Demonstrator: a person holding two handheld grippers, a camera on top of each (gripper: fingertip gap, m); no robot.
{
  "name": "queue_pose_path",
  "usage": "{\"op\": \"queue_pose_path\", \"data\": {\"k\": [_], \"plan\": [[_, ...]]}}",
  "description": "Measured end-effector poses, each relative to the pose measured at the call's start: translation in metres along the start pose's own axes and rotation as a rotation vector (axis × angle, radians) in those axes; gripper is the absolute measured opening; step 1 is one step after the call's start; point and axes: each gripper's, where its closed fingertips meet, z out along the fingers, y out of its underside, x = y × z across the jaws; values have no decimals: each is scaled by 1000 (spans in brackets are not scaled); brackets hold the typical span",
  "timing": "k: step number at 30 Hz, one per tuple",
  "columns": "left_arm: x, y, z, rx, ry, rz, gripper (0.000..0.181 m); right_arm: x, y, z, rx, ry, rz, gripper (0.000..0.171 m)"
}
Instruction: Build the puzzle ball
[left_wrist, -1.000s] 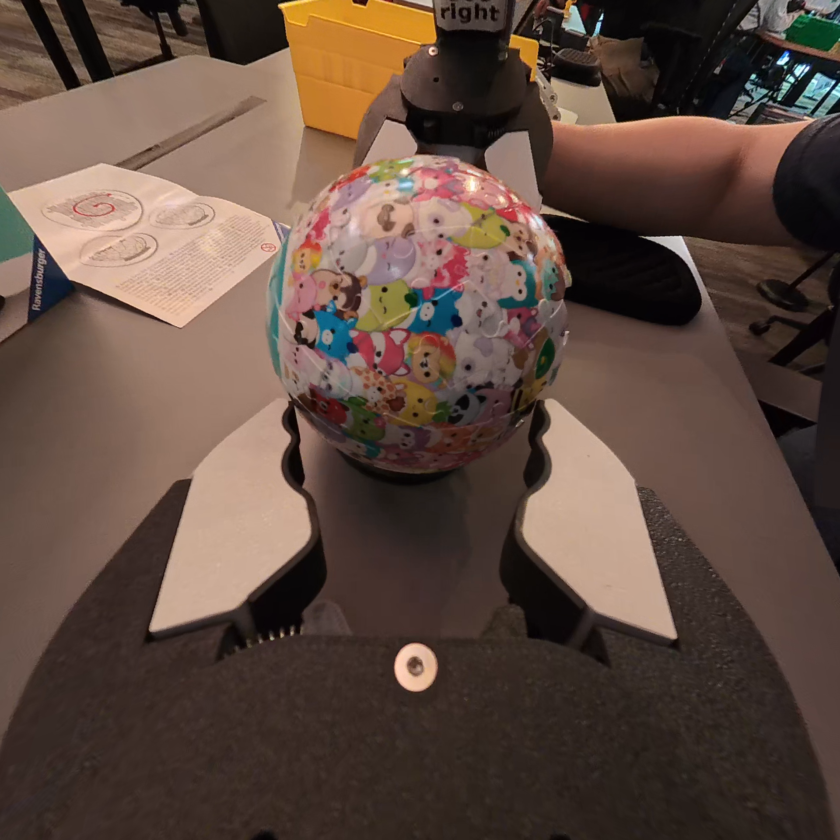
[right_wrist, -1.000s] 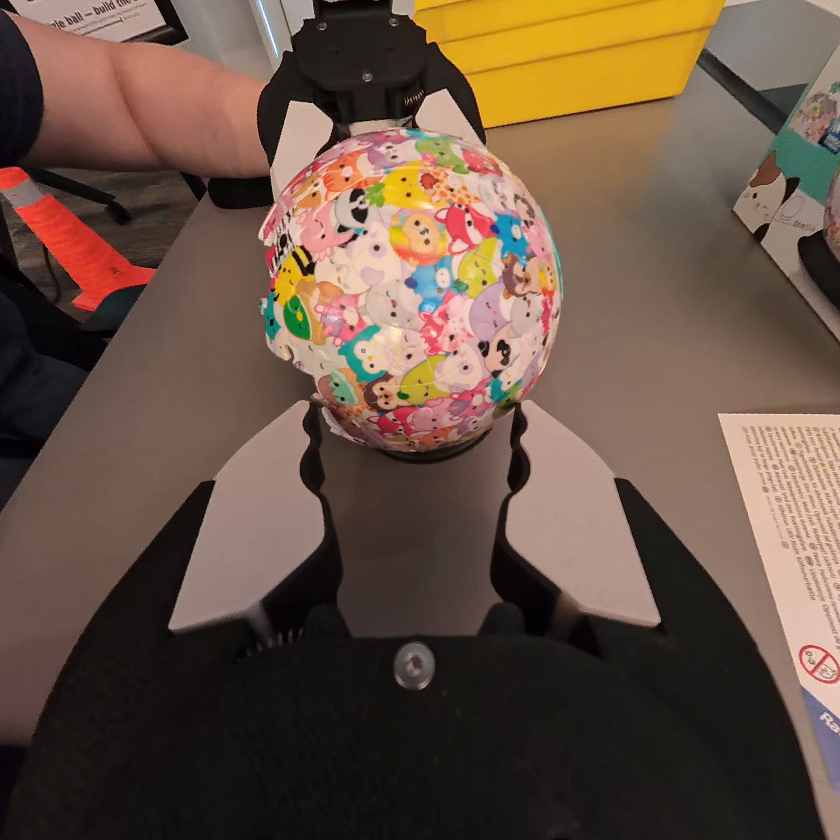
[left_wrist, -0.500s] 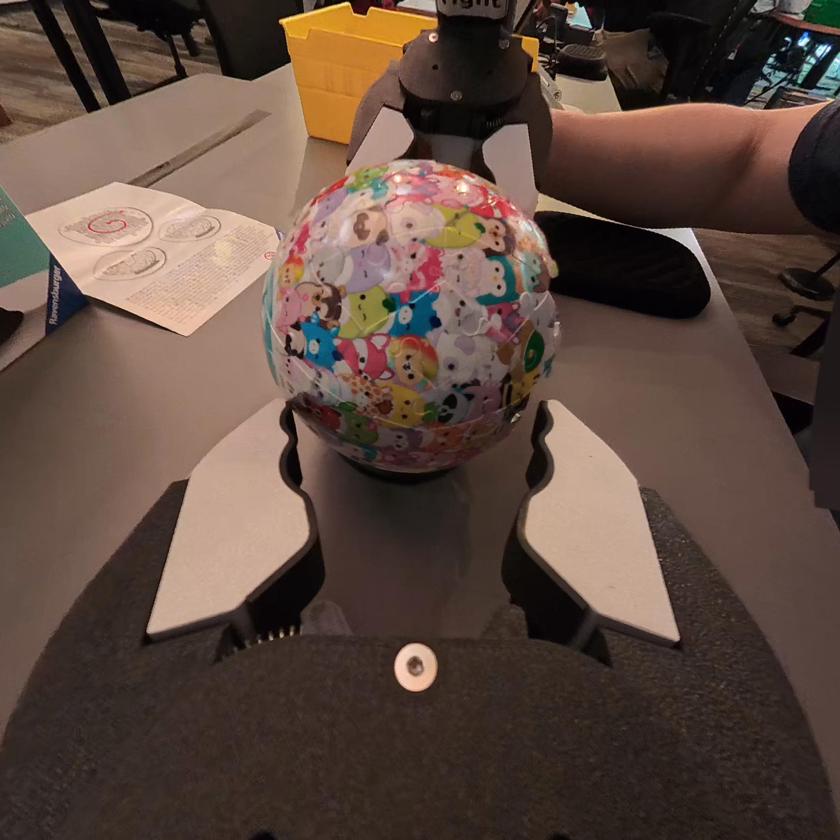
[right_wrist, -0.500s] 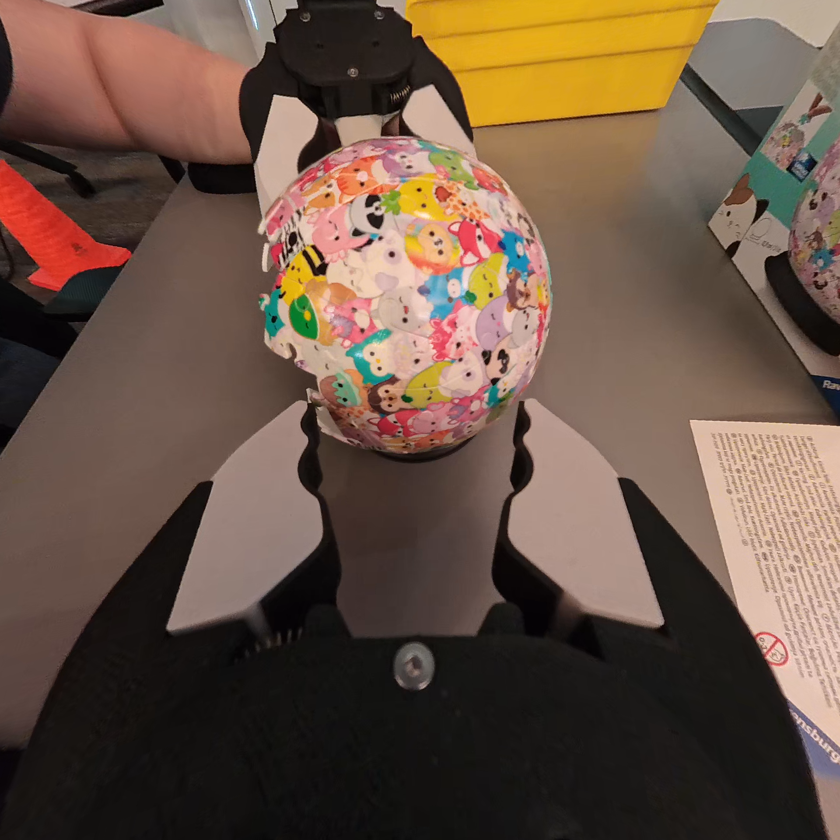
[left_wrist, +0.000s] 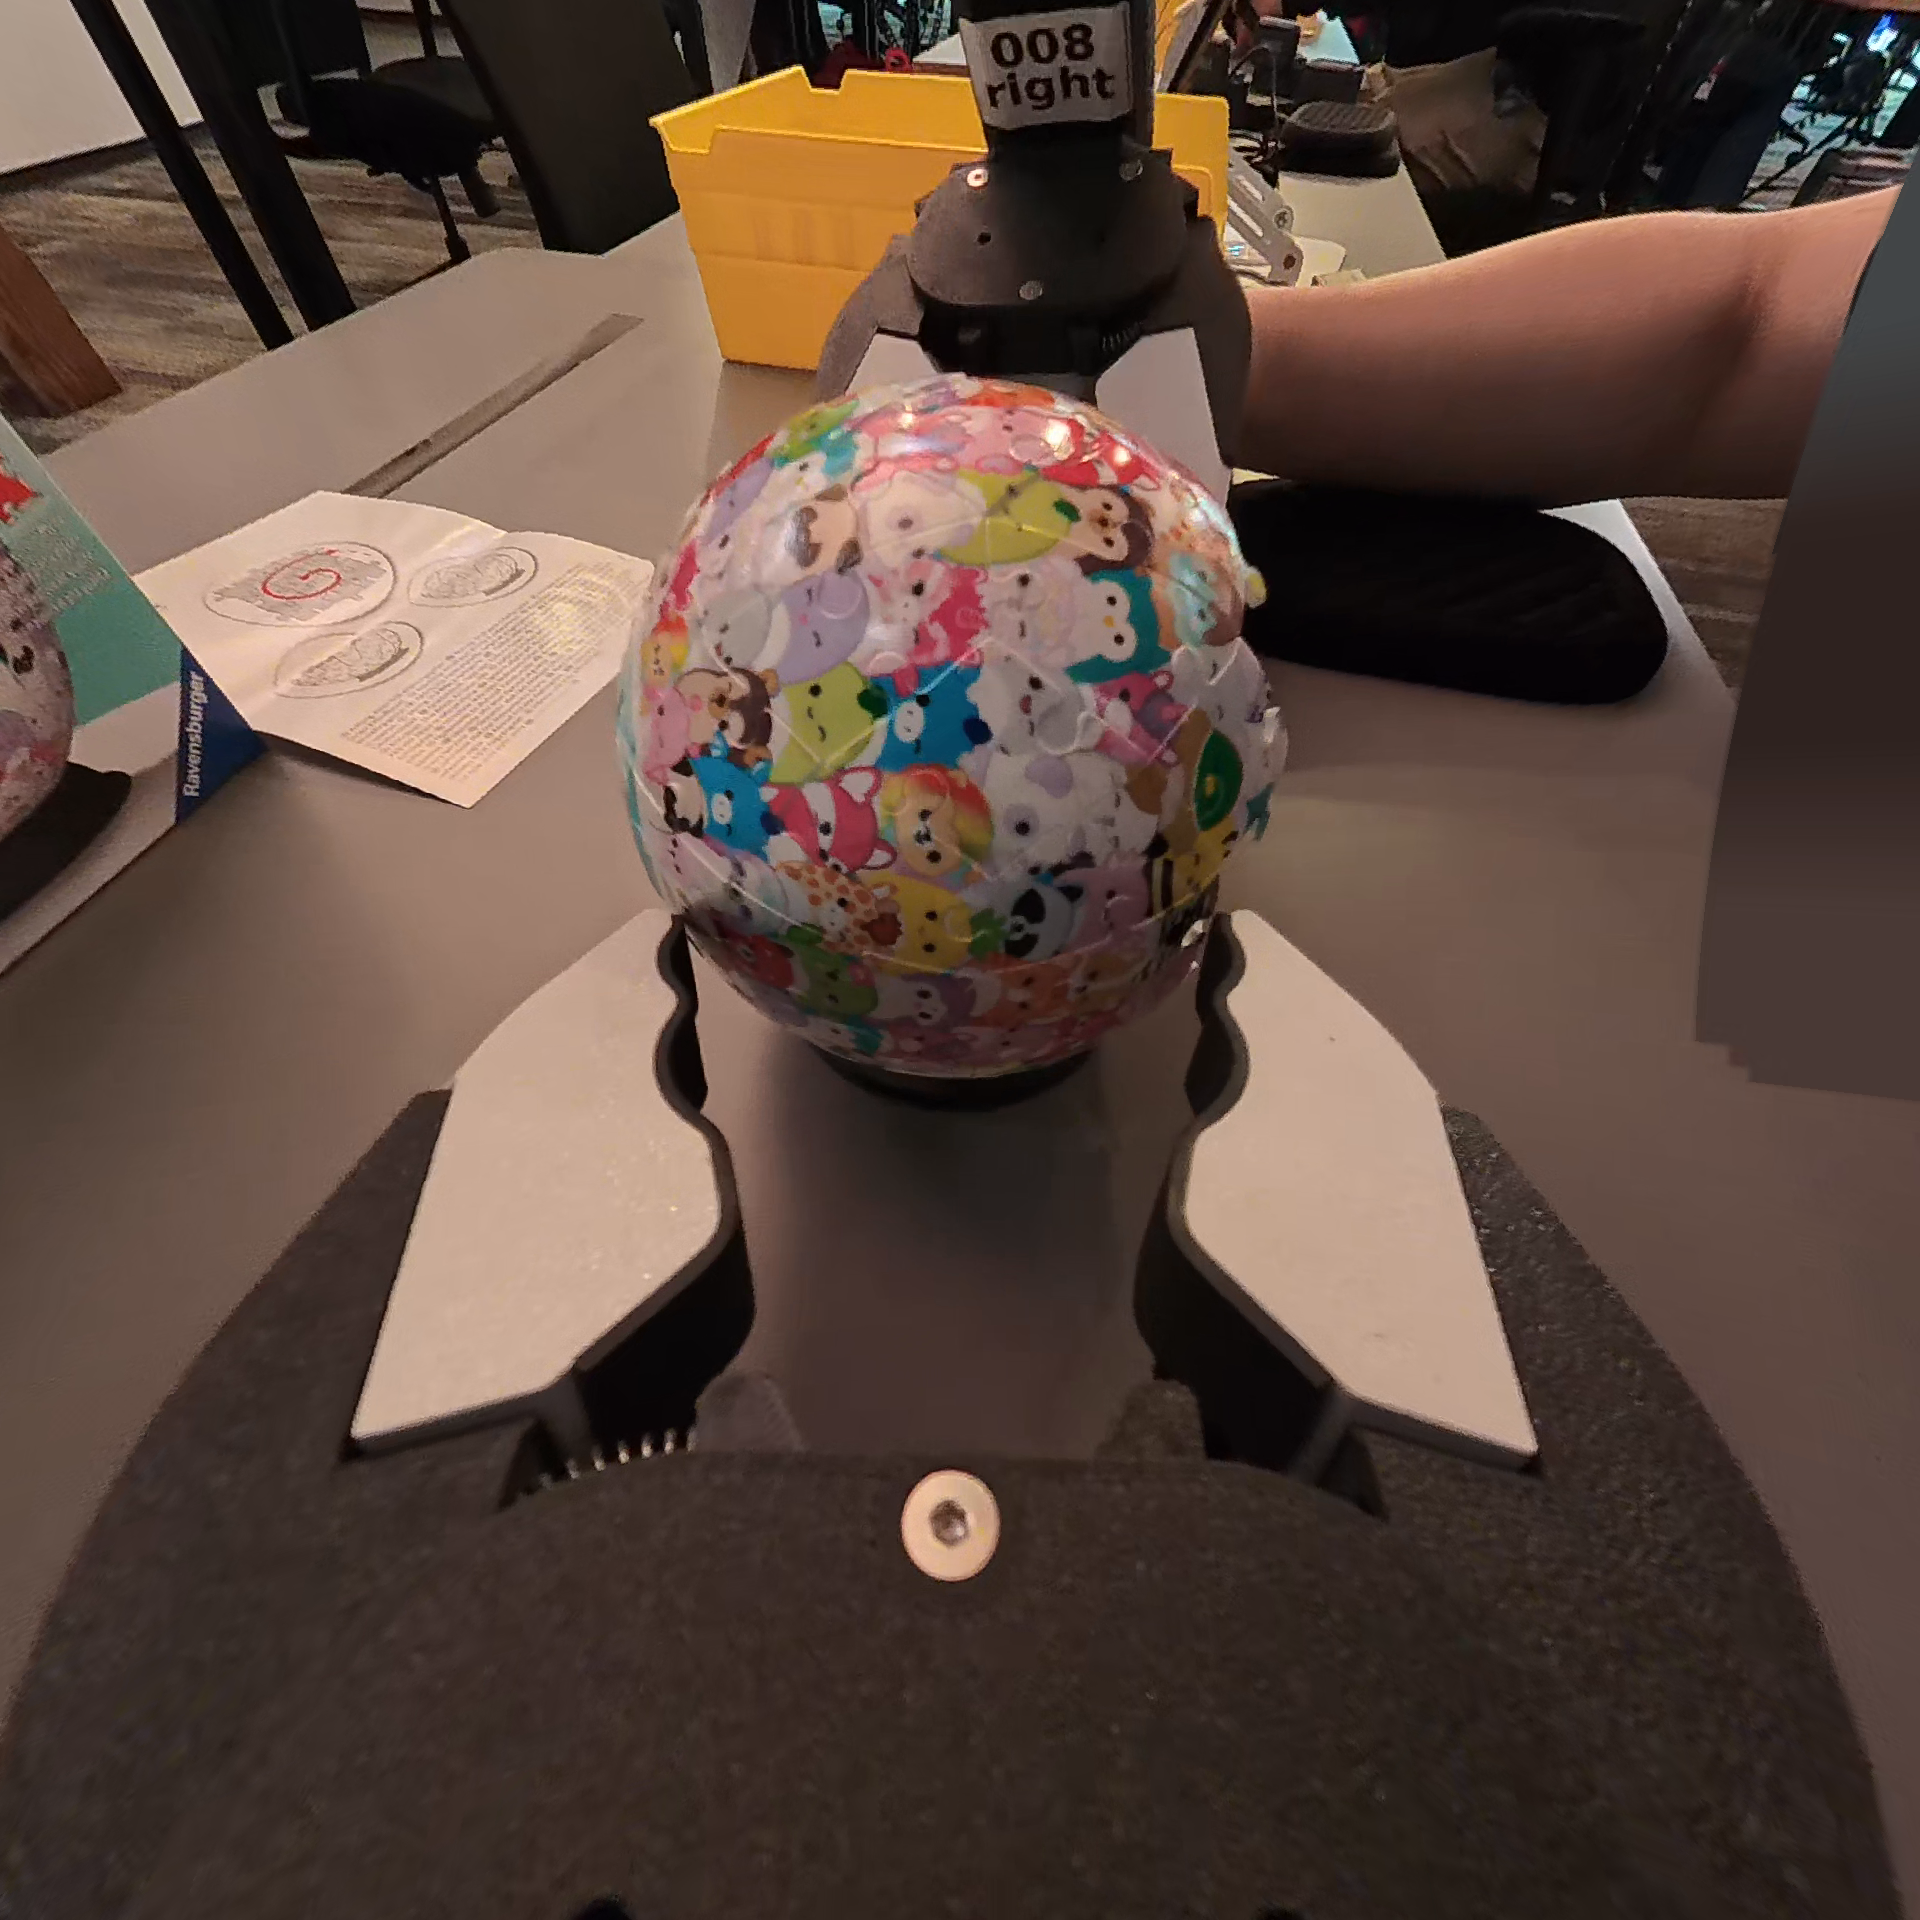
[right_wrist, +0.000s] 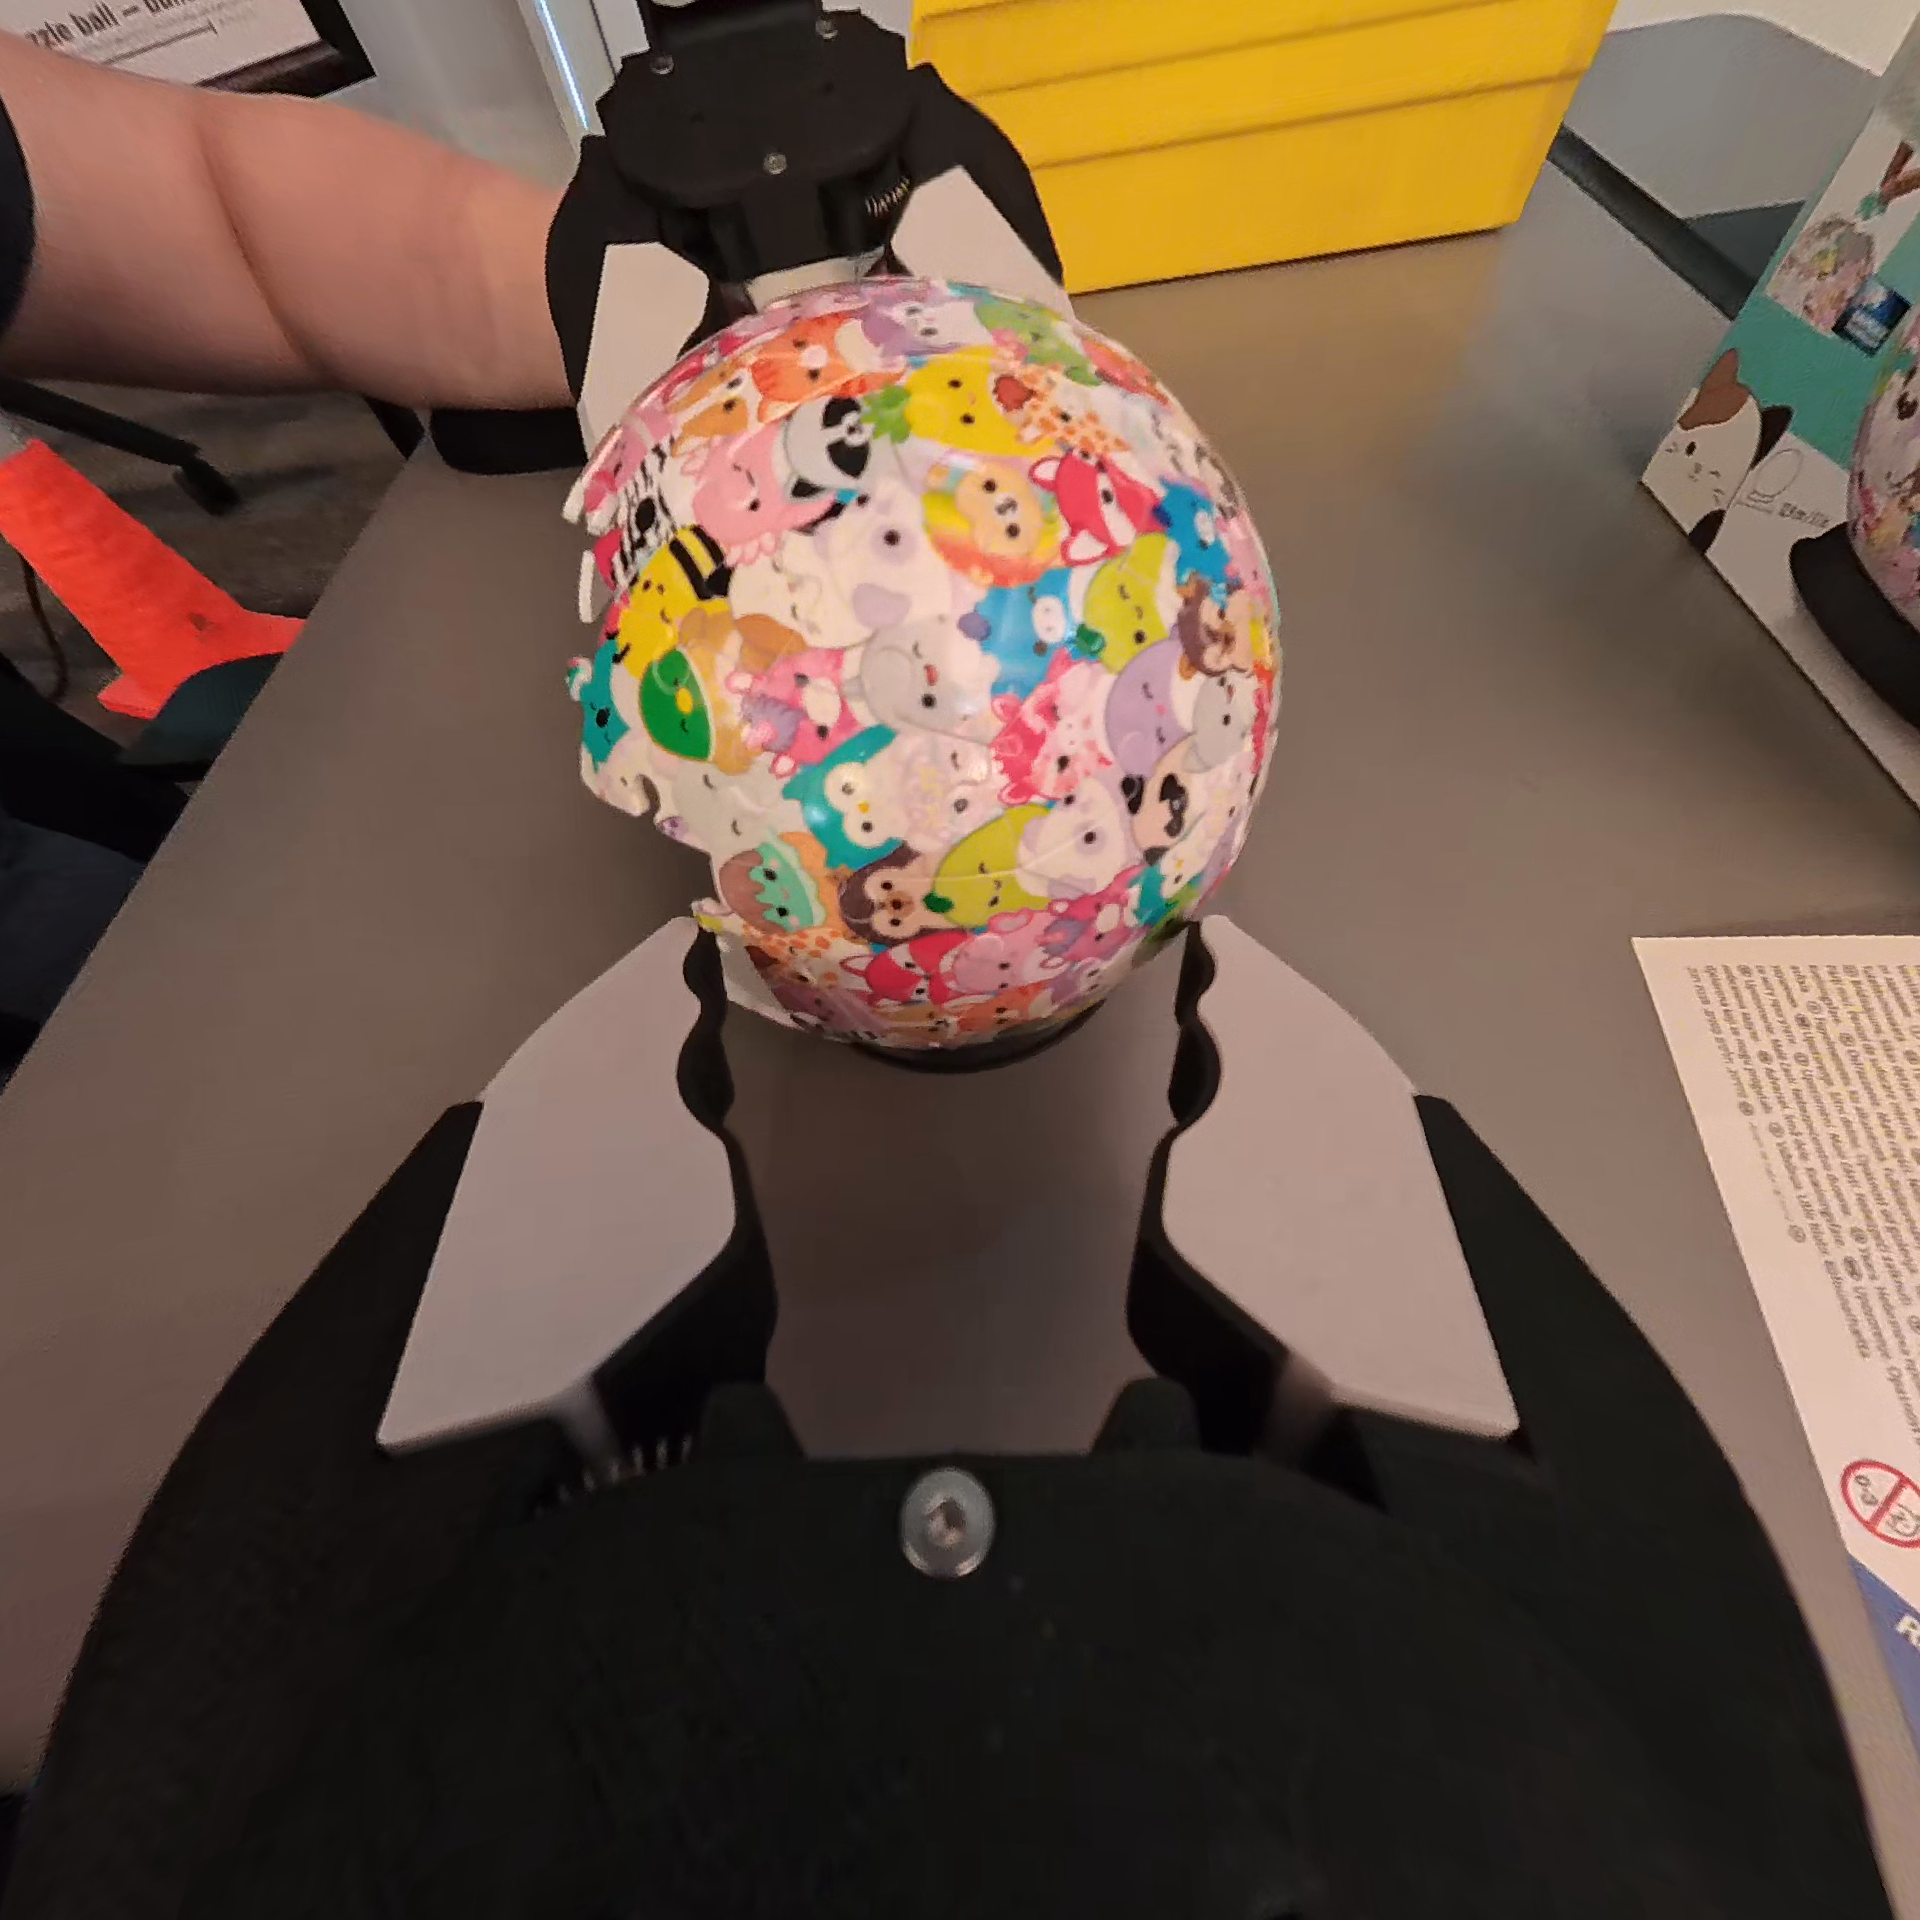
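Puzzle ball (left_wrist: 951, 717) sits mid-frame on its dark stand (left_wrist: 951, 1081) on the grey table (left_wrist: 312, 1039), mostly assembled. In the right wrist view a jagged open edge shows on the ball's left side (right_wrist: 613, 665), so pieces look left to fit. Left gripper (left_wrist: 951, 971) and right gripper (right_wrist: 940, 971) face each other across the ball, both low and level, jaws spread wide, tips just beside the ball's lower flanks, gripping nothing. Instruction sheet (left_wrist: 405, 634) lies upper left.

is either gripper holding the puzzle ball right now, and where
Neither: the puzzle ball sits on its black stand, left gripper and right gripper both open.
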Motion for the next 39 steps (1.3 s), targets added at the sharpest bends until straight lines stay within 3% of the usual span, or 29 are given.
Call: {"op": "queue_pose_path", "data": {"k": [13, 19, 25, 30, 35, 39], "plan": [[7, 3, 3, -48, 75, -209, 93, -6, -3, -5, -52, -69, 196, 85], [12, 4, 5, -61, 81, -180, 98, -7, -1, -7, -88, -94, 225, 85], [11, 0, -3, -16, 48, -73, 105, -7, -13, -15, 12, -88, 161, 87], [3, 2, -17, -30, -94, 188, 112, -15, -13, -38, 87, -4, -98, 97], [-2, 7, -14, -82, -202, 385, 126, 1, 14, -33, -54, 245, -392, 108], [-10, 13, -6, -151, -263, 558, 127, 7, 10, -22, -59, 334, -548, 110]]}}
